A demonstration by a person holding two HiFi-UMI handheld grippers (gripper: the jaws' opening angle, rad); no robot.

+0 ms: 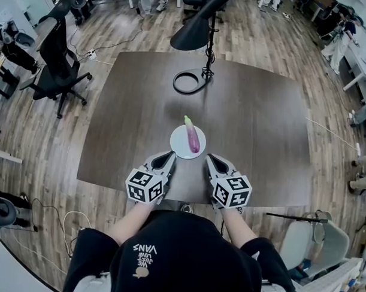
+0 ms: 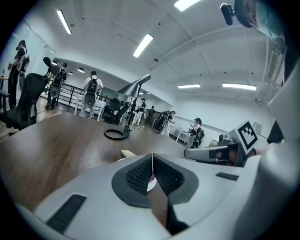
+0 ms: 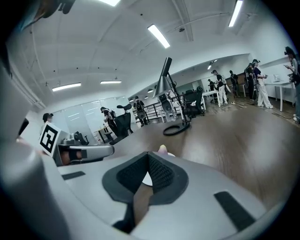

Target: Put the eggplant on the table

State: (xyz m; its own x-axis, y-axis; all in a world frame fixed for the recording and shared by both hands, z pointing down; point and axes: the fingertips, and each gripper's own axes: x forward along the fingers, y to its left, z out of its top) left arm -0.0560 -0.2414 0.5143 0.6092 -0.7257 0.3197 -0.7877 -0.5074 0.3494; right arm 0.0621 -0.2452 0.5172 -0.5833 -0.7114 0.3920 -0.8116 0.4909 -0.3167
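Observation:
A purple eggplant point(image 1: 194, 140) with a green stem lies on a small white plate point(image 1: 179, 143) at the near middle of the dark wooden table point(image 1: 249, 127). Both grippers hover at the near table edge, one on each side of the plate. My left gripper point(image 1: 169, 155) is shut with nothing held, and in its own view point(image 2: 152, 157) the eggplant's green tip point(image 2: 126, 153) peeks over the jaws. My right gripper point(image 1: 211, 158) is likewise shut and empty point(image 3: 148, 154). The eggplant's tip point(image 3: 162, 149) shows just beyond it.
A black desk lamp stands at the table's far side, with its ring base point(image 1: 188, 81) and its shade point(image 1: 193, 35) above. A black office chair point(image 1: 57, 54) is off the table's left. People and desks fill the room behind.

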